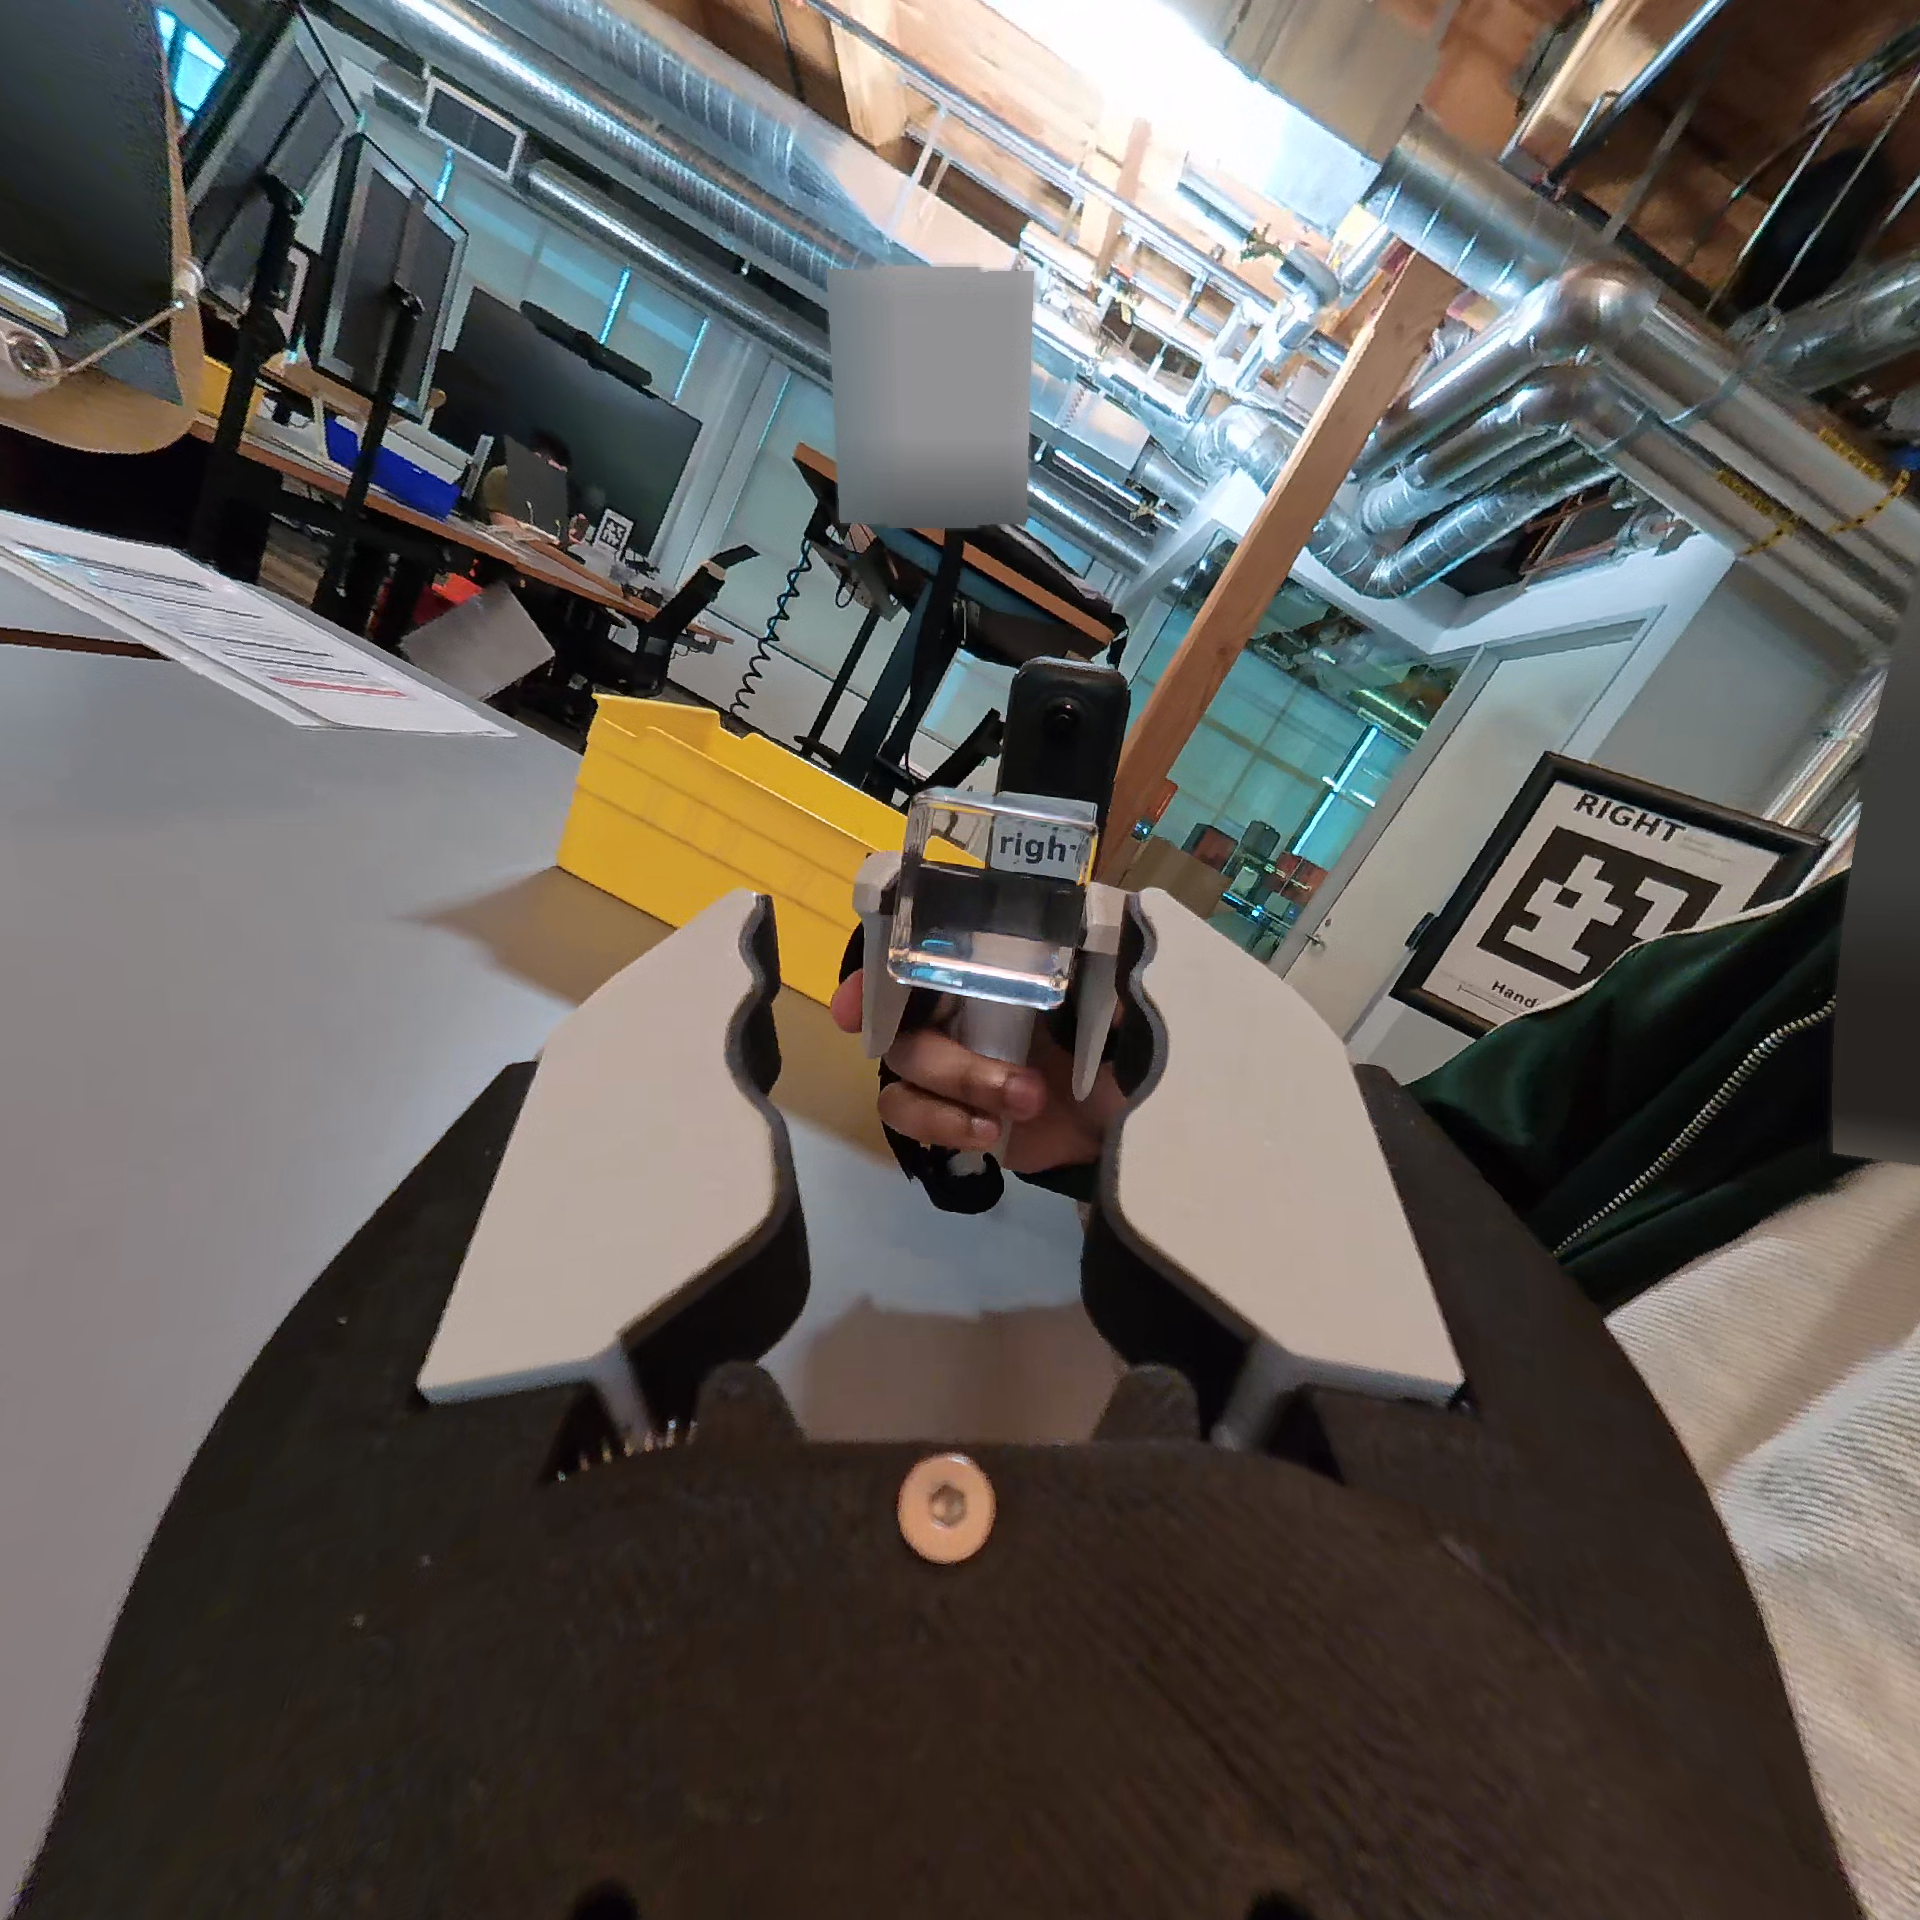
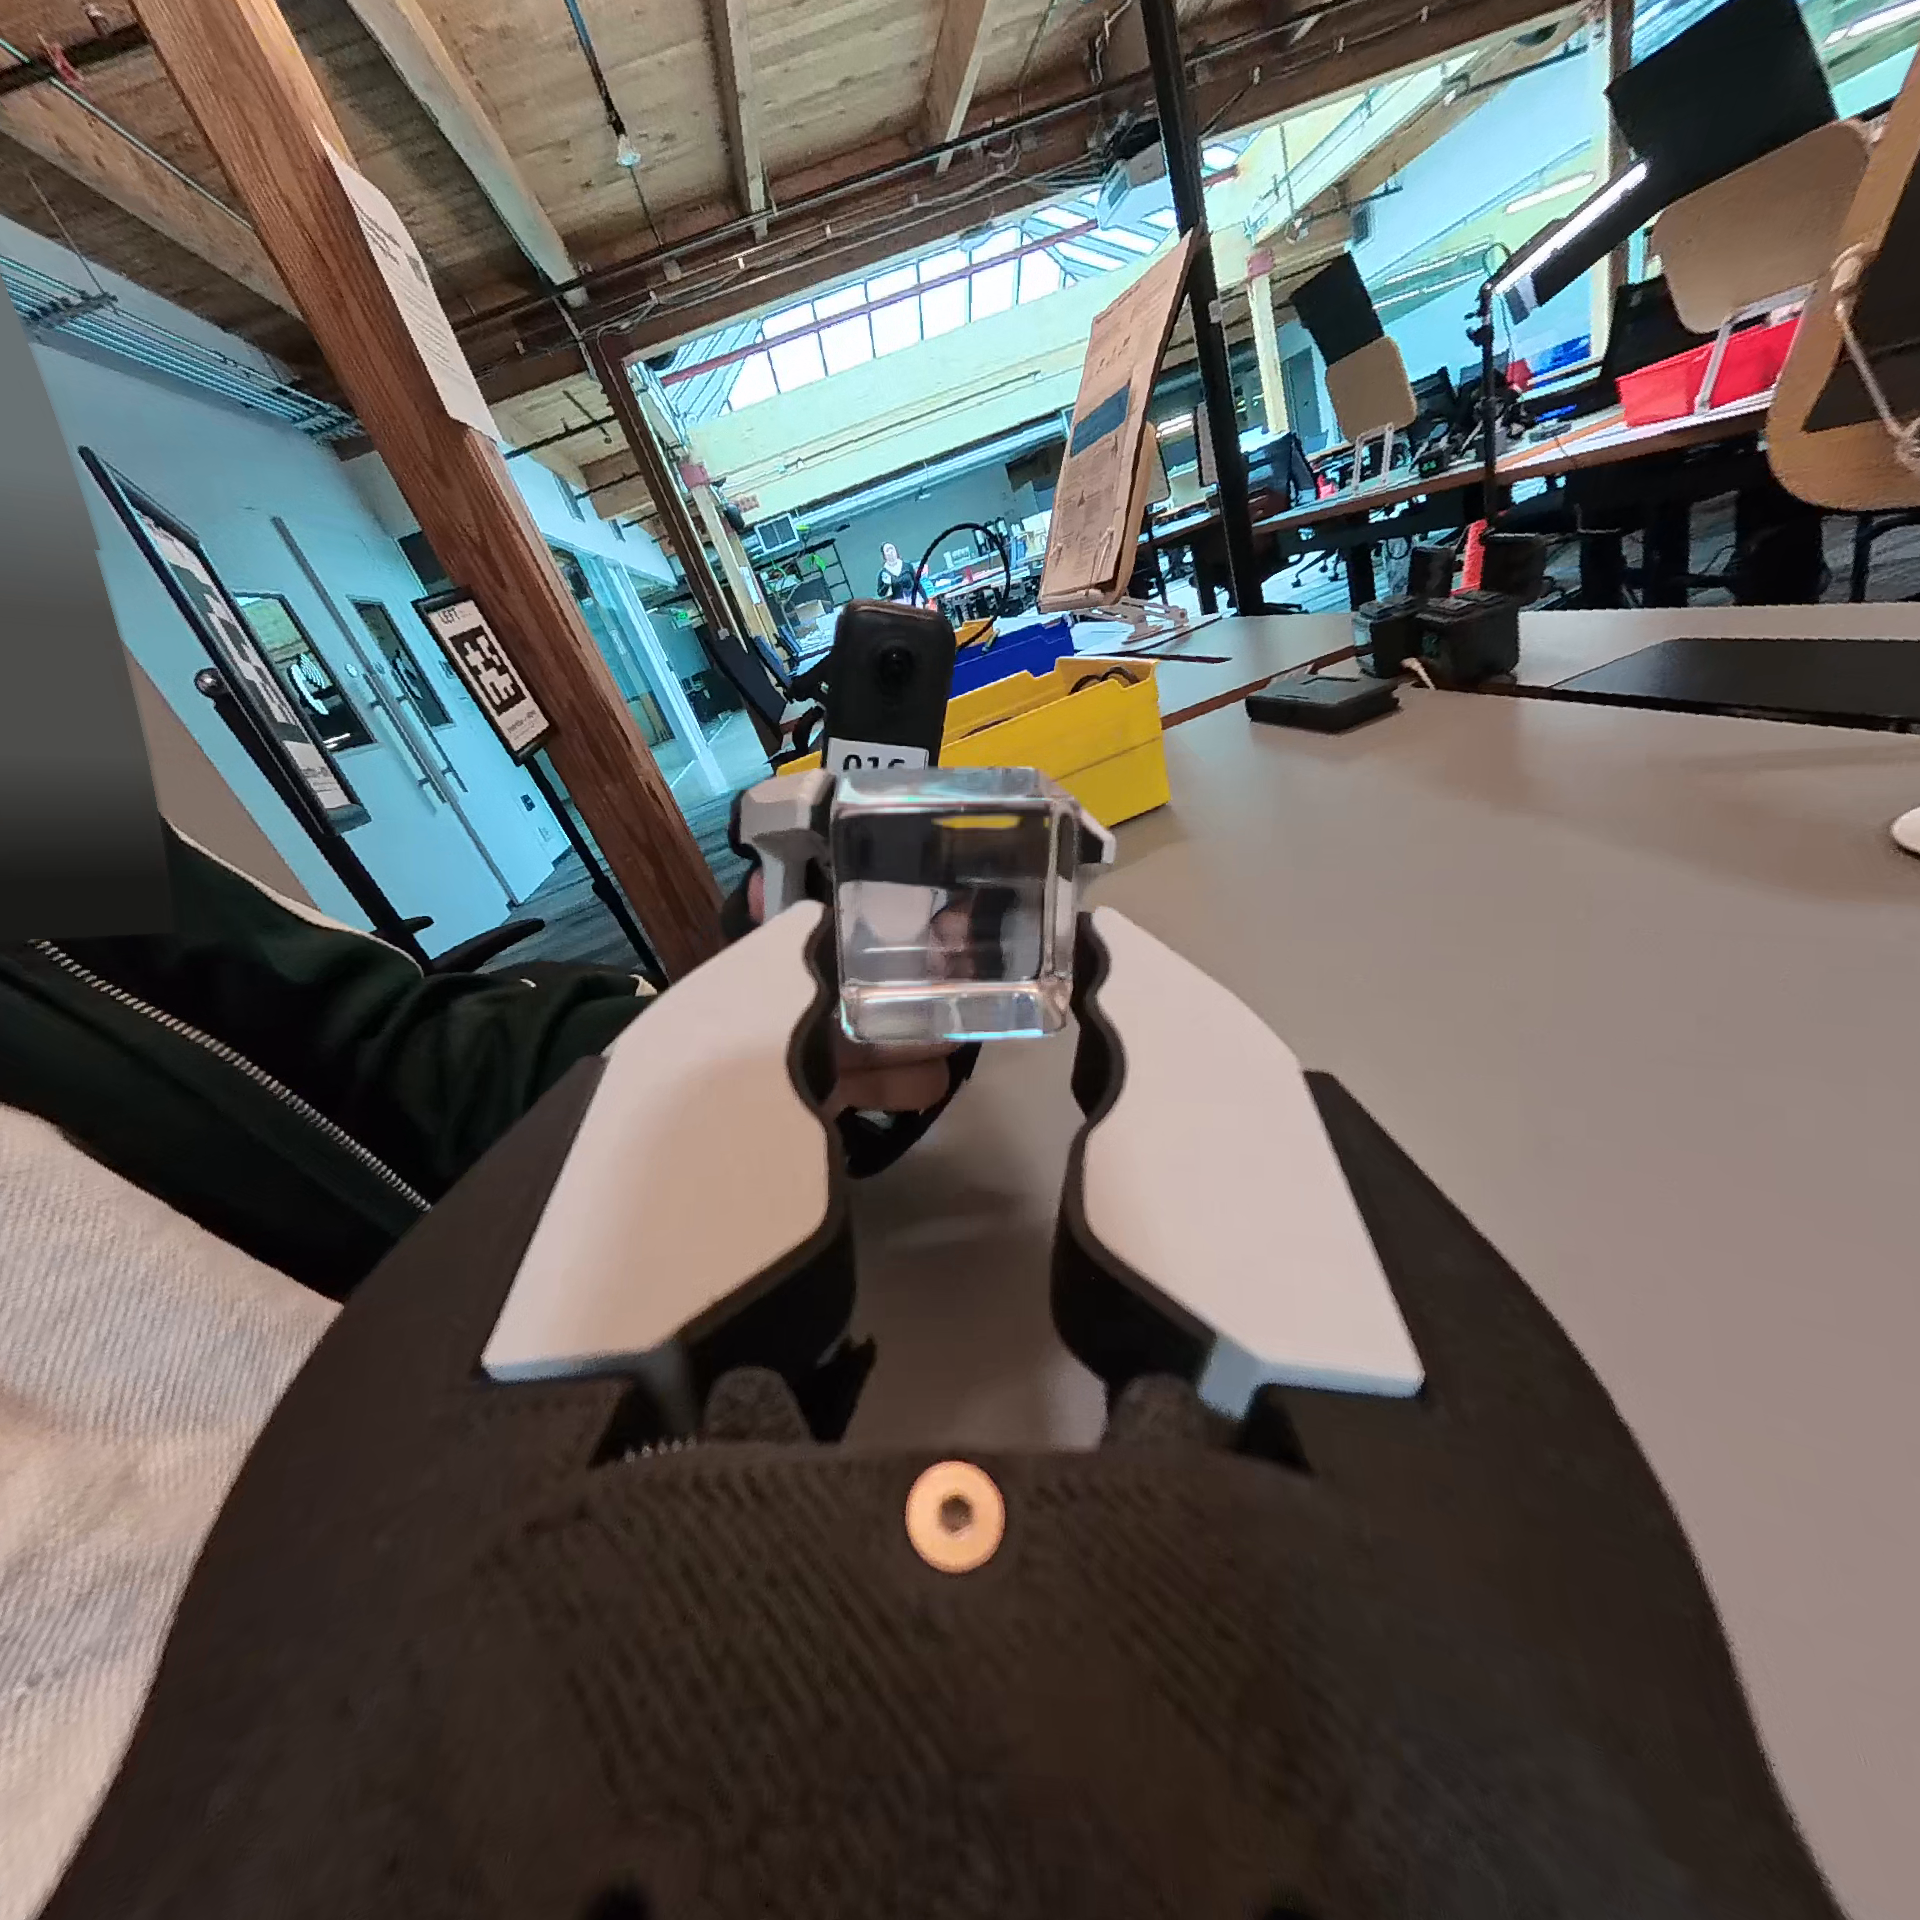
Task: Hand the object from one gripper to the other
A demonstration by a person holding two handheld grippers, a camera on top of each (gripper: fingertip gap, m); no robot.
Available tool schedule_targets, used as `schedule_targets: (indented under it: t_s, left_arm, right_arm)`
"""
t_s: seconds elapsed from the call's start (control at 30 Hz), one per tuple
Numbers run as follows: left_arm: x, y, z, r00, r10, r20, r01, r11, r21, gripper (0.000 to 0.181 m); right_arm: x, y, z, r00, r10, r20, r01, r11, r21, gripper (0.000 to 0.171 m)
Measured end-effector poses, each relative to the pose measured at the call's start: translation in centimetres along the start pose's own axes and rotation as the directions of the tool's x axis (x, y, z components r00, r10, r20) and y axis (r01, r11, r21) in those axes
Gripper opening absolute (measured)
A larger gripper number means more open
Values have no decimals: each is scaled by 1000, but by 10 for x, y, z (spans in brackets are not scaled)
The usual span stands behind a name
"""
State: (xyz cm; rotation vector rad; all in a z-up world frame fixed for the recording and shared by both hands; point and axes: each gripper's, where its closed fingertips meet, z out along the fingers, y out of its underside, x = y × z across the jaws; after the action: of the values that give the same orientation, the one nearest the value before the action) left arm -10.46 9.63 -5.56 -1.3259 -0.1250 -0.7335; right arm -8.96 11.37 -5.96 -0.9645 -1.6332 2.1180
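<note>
Left wrist view: the left claw [image 1: 951, 925] has its pale grey, flat-topped fingers [image 1: 665, 1122] spread wide, and nothing is between them. Their wavy black inner pads are bare, and their roots sink into a coarse black printed body that fills the bottom of the picture. Just past the tips, facing back, is the right claw [image 1: 987, 966]. Its thin grey fingers are clamped on a clear, square-edged cube [image 1: 982, 914] held above the table [image 1: 260, 935]. The cube's glassy faces bend what is behind them, so that claw's body is hard to read through it. A hand [image 1: 977, 1101] grips the handle below and is half hidden. A black rounded camera [image 1: 1060, 727] rises behind the cube. A green zipped sleeve [image 1: 1662, 1091] is cut off at the right edge. A yellow plastic bin [image 1: 675, 821] sits farther off on the left of the smooth grey table.

Right wrist view: the right claw [image 2: 951, 935] has closed its white-topped fingers [image 2: 717, 1143] on the two sides of the cube [image 2: 951, 904], with the black ridged pads against it. The cube covers most of the left claw [image 2: 935, 836] beyond, and only the grey finger ends show at the cube's upper corners. Whether they touch the cube cannot be told. Its camera [image 2: 894, 675] stands above. The hand [image 2: 894, 1081] under the cube is mostly hidden. The bin [image 2: 1081, 727] lies far behind.
</note>
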Motion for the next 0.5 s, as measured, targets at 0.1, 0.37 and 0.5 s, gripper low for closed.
schedule_targets:
  t_s: [0.1,0.37,0.5]
  left_arm:
    - [0,2,1,1000,-1,-3,1,1000,-9,61]
    - [-19,13,-2,995,-24,98,33,995,-96,58]
    - [-44,33,-10,967,-28,254,89,969,-229,61]
  right_arm:
    - [-1,-1,0,1000,11,12,-11,1000,6,44]
    - [15,14,0,972,-187,-146,163,973,-162,44]
    - [48,28,-14,744,-586,-320,394,772,-498,43]
